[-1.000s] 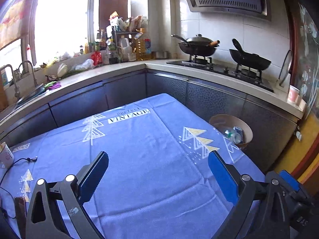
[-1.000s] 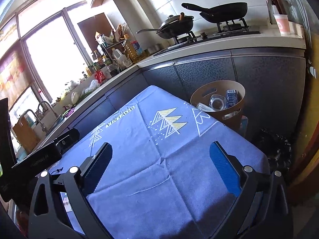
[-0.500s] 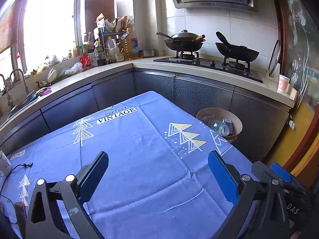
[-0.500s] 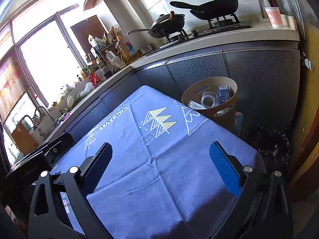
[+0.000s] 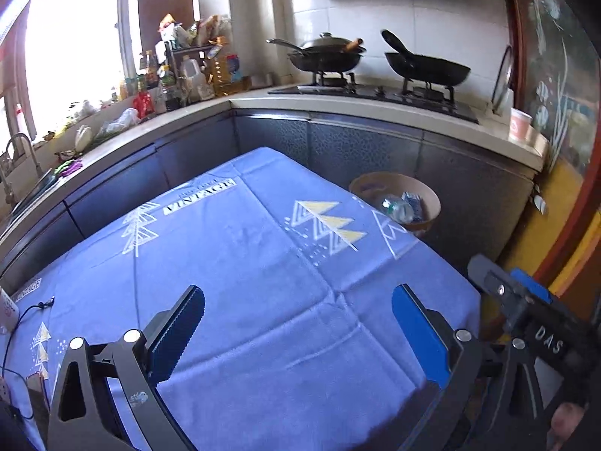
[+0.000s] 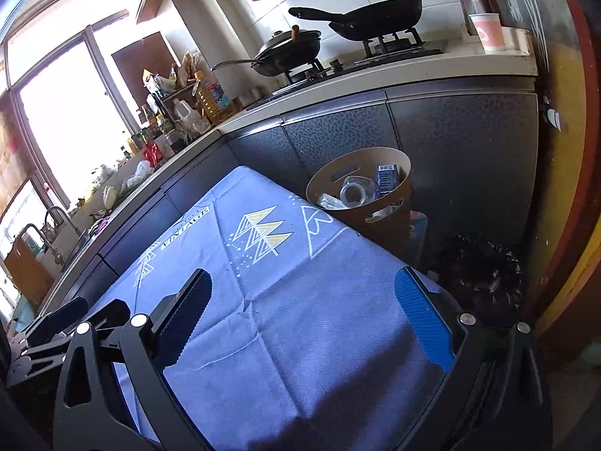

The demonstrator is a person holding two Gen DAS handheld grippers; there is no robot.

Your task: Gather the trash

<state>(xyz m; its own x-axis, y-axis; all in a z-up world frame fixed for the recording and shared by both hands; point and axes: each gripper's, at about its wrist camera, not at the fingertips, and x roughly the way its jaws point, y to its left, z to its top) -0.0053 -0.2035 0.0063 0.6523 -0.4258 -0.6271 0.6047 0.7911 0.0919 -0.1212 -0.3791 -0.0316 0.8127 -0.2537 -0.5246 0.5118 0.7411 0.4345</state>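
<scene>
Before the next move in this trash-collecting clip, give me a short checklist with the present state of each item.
1. Left gripper empty, fingers apart: ok.
2. Right gripper empty, fingers apart: ok.
3. Waste bin upright past the table's far corner, mouth open: ok.
4. Trash already in bin, a clear bottle and a blue carton: ok.
5. Trash left on the blue tablecloth: none in view; near edge hidden, cannot tell.
6. Black cable at the cloth's left edge, clear of both grippers: ok.

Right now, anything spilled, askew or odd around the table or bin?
Nothing spilled. The blue tablecloth is creased but bare in the middle, and the bin stands upright beside the table with a plastic bottle and a blue carton inside.
</scene>
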